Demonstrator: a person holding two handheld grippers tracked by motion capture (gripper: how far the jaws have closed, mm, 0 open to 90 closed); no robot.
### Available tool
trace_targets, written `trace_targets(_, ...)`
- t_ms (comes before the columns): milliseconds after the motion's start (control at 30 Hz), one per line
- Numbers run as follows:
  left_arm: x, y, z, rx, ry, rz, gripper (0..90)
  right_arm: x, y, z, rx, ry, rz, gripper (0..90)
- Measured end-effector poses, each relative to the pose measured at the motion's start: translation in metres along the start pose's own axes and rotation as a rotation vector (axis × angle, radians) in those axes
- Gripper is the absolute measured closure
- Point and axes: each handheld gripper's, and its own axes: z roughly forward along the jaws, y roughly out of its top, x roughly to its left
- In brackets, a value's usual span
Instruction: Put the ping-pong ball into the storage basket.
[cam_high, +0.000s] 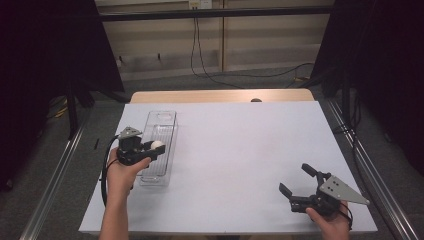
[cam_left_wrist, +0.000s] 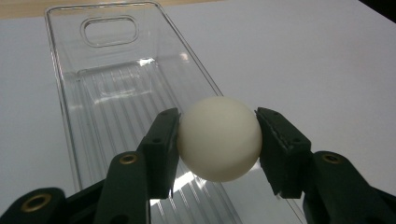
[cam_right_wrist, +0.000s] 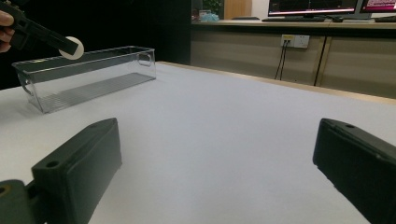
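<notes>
My left gripper (cam_high: 156, 148) is shut on a white ball (cam_high: 158, 145), held just above a clear plastic bin (cam_high: 161, 119) at the table's left. In the left gripper view both pads press the white ball (cam_left_wrist: 218, 138) from either side, with the ribbed bottom of the clear plastic bin (cam_left_wrist: 112, 93) below it. My right gripper (cam_high: 297, 180) rests low near the front right of the table, open, with nothing between its fingers. From the right gripper view (cam_right_wrist: 215, 163), the clear plastic bin (cam_right_wrist: 88, 74) stands far left, the white ball (cam_right_wrist: 72, 48) over its rim.
A white sheet covers the table (cam_high: 240, 150), with a strip of wood (cam_high: 220, 96) at the far edge. Dark curtains hang at both sides. Cables (cam_high: 210, 75) lie on the floor beyond the table.
</notes>
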Motion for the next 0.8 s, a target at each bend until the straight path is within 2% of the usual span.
trace_targets(67, -0.0007, -0.0004, 0.0011, -0.01, 0.003, -0.014, 51.1, 0.0002, 0.0, 0.0002, -0.003, 0.0, 0.003, 0.7)
trace_targets(167, 0.0009, -0.0013, 0.0018, 0.003, 0.006, -0.005, 51.1, 0.0002, 0.0001, 0.0003, -0.004, -0.001, 0.004, 0.7)
trace_targets(233, 0.0015, -0.0025, 0.003, -0.003, 0.001, -0.019, 51.1, 0.0, 0.0, -0.0001, 0.0, 0.0, 0.0, 0.7)
trace_targets(300, 0.0034, -0.0032, 0.0029, 0.008, 0.014, -0.005, 51.1, 0.0001, 0.0001, 0.0001, -0.002, -0.001, 0.0, 0.7)
trace_targets(800, 0.0056, -0.0059, 0.0055, 0.009, 0.019, -0.013, 51.1, 0.0006, 0.0002, 0.0002, -0.001, -0.002, 0.01, 0.7)
